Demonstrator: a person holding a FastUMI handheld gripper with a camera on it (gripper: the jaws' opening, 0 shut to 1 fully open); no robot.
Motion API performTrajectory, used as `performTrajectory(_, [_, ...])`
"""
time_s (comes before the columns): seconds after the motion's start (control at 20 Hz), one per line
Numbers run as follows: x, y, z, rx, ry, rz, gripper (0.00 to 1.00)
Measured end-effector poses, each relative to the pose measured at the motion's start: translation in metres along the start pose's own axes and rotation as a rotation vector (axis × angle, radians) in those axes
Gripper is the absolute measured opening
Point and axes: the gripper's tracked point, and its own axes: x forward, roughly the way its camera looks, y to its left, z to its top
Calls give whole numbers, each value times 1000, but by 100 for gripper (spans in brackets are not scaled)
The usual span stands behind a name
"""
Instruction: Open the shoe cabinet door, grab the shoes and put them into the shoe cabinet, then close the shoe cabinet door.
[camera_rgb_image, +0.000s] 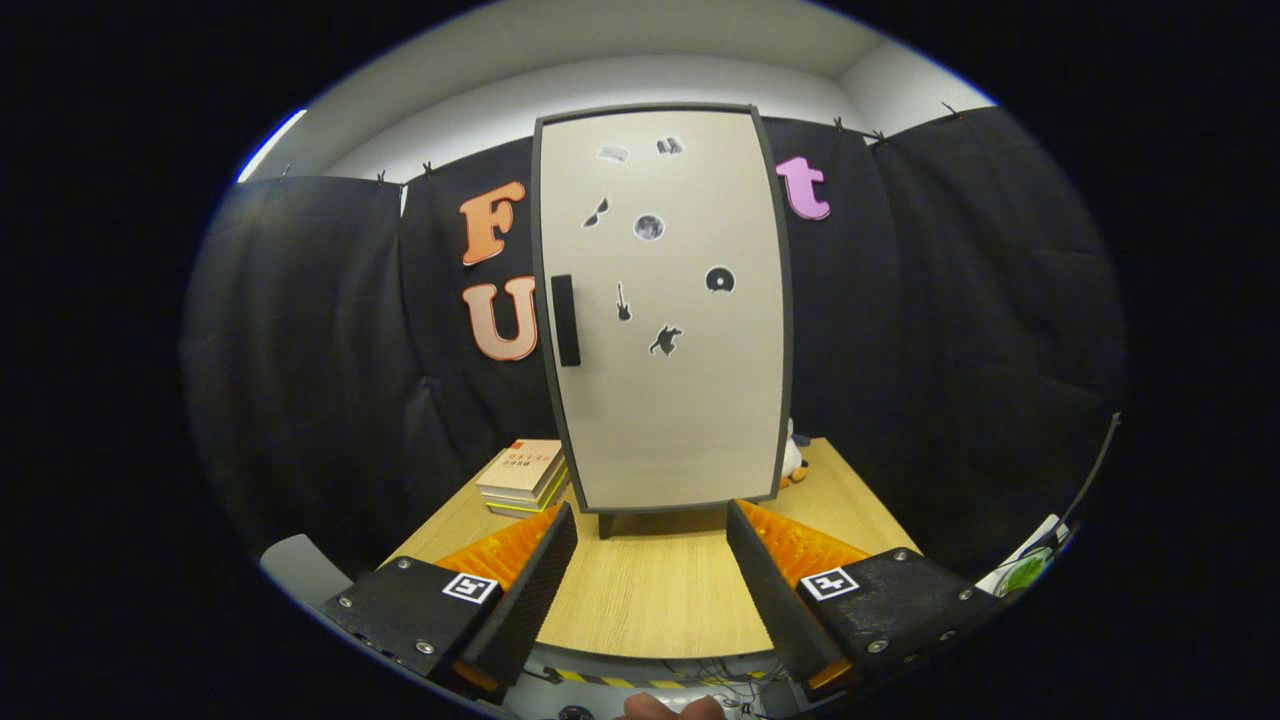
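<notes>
Over on the left I'm seeing a stack of books (524, 477) sitting on the wooden table (650, 600), just beside the cabinet's lower left corner. Moving along, the shoe cabinet (665, 310) is standing upright at the far end of the table, straight ahead and beyond the fingers, with its door (680, 400) sitting closed. A dark vertical handle (566, 320) is running down the door's left edge, and small dark stickers are dotting the pale panel. My gripper (650, 545) is hovering over the table with its fingers spread wide, gripping nothing, bare tabletop lying between them. Nothing is standing between the fingers and the door. To the right, a small white toy (793, 458) is peeking out from behind the cabinet's lower right corner.
</notes>
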Motion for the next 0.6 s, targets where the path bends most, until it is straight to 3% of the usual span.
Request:
performTrajectory(0.25, [-32,-21,48,29,-86,-26,94])
performTrajectory(0.6, [-38,-21,95,-10,-156,-61,94])
